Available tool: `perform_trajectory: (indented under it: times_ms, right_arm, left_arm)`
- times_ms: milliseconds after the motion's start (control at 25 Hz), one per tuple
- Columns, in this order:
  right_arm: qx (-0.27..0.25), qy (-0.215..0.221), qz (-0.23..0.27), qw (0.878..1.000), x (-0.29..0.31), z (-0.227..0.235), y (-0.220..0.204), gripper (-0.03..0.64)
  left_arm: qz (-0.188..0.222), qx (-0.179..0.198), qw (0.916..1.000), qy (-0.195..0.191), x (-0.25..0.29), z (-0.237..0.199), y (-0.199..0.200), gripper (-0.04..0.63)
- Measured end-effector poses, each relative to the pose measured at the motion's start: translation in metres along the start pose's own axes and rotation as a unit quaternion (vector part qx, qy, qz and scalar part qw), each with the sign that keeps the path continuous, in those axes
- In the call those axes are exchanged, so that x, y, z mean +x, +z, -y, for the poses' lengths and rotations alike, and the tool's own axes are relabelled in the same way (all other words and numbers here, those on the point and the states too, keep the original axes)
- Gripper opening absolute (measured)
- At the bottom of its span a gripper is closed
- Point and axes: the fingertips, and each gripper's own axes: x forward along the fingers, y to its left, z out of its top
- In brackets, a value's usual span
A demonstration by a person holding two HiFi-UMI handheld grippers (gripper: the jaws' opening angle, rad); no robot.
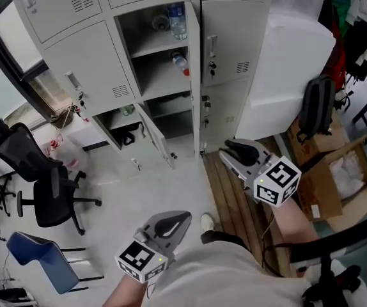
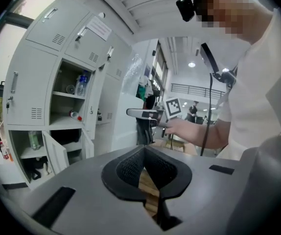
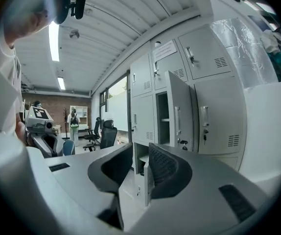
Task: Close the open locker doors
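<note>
A grey locker bank (image 1: pixel 234 37) stands ahead. Its upper door (image 1: pixel 194 37) hangs open beside shelves with bottles (image 1: pixel 177 18), and in the right gripper view this door (image 3: pixel 179 111) shows edge-on. A low door (image 1: pixel 155 136) near the floor is also swung out, as the left gripper view shows (image 2: pixel 55 153). My left gripper (image 1: pixel 185 217) is held low over the floor, far from the lockers, its fingertips meeting with nothing between them (image 2: pixel 144 150). My right gripper (image 1: pixel 229 149) points at the lockers, about a step short of them. Its jaws stand apart and empty (image 3: pixel 140 153).
Black office chairs (image 1: pixel 49 190) and a blue chair (image 1: pixel 36 254) stand at the left. A white wrapped appliance (image 1: pixel 292 69), a backpack (image 1: pixel 314 107) and a cardboard box (image 1: pixel 337 178) crowd the right. A wooden pallet (image 1: pixel 234 203) lies under my right arm.
</note>
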Motion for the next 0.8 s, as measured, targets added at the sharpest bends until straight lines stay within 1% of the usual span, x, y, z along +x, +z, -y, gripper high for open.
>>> perform_trajectory:
  times_ms: [80, 240, 440, 560, 800]
  right_arm:
    - [-0.003, 0.012, 0.006, 1.0, 0.016, 0.024, 0.006, 0.072]
    - [-0.006, 0.037, 0.022, 0.999, 0.047, 0.069, 0.025, 0.077]
    - [-0.007, 0.085, 0.03, 0.996, 0.079, 0.106, 0.034, 0.1]
    - [0.001, 0.109, 0.037, 0.993, 0.094, 0.12, 0.037, 0.115]
    - [0.003, 0.163, 0.048, 0.985, 0.117, 0.125, 0.046, 0.152]
  left_arm:
    - [-0.006, 0.003, 1.0, 0.004, 0.019, -0.013, 0.008, 0.011]
    - [-0.003, 0.001, 0.9999, 0.014, 0.055, -0.042, 0.031, 0.009]
    - [-0.004, -0.002, 0.9994, 0.035, 0.092, -0.069, 0.05, 0.011]
    - [-0.003, -0.003, 0.9991, 0.041, 0.106, -0.078, 0.055, 0.011]
    - [-0.006, -0.011, 0.9981, 0.06, 0.114, -0.095, 0.057, 0.011]
